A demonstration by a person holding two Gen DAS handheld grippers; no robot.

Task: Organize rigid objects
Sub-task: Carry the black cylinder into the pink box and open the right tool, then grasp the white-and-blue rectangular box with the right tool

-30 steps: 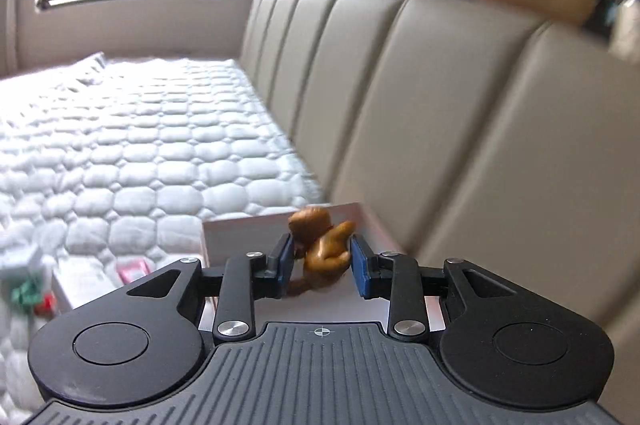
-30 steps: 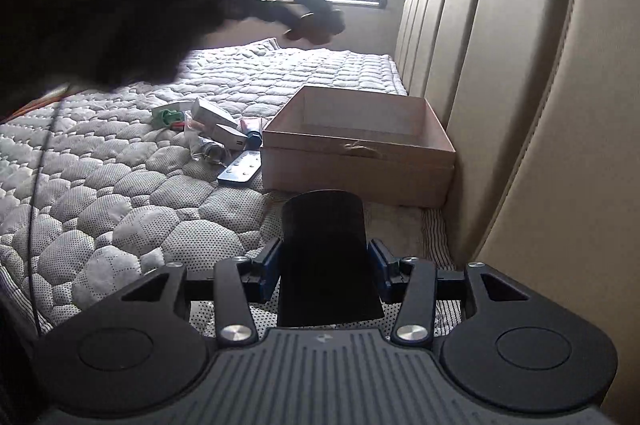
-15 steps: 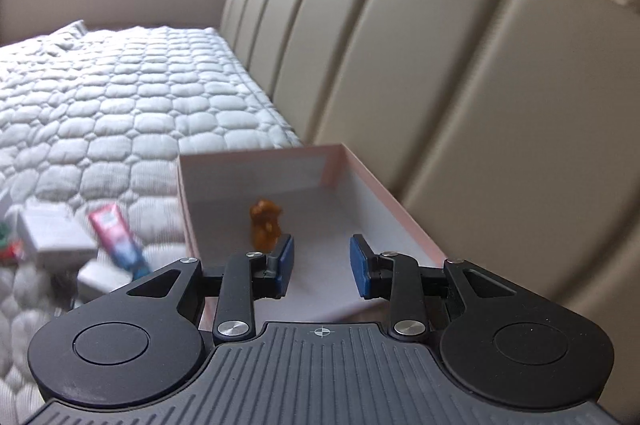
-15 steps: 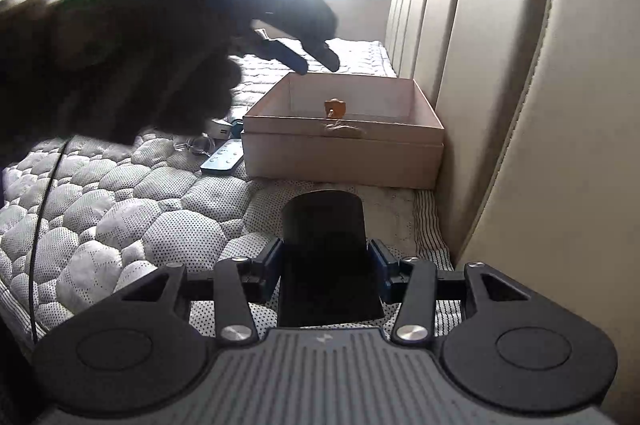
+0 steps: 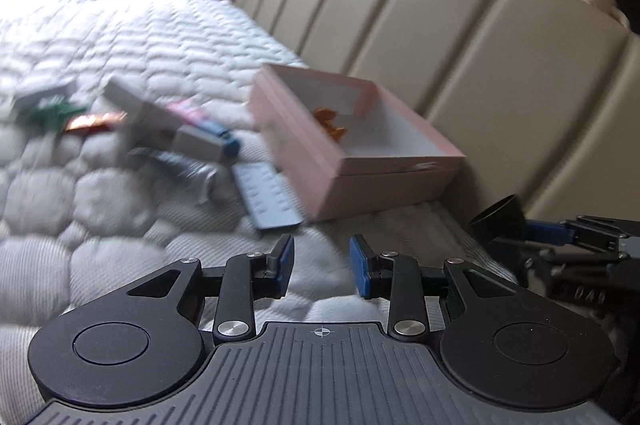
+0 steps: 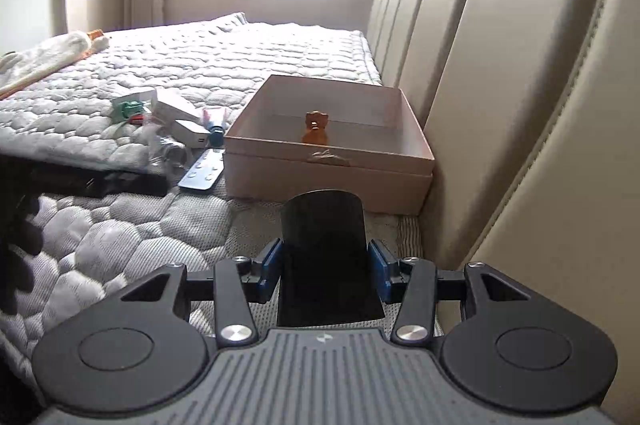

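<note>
A pink open box [image 5: 360,161] [image 6: 328,161] sits on the bed against the headboard. A small orange figurine [image 5: 330,121] [image 6: 315,127] lies inside it. My left gripper [image 5: 322,265] is open and empty, low over the mattress in front of the box. My right gripper [image 6: 326,265] is shut on a black cylindrical object [image 6: 326,257], held just in front of the box; it also shows at the right of the left wrist view [image 5: 500,221].
A cluster of loose items lies left of the box: a grey blister pack [image 5: 268,197] [image 6: 202,173], white boxes [image 6: 176,107], a pink-and-blue tube [image 6: 214,123], a green item [image 6: 128,109]. The padded headboard [image 6: 500,105] runs along the right.
My left gripper let go of the orange figurine into the box, then drew back and down out of the box. My right gripper kept hold of the black object.
</note>
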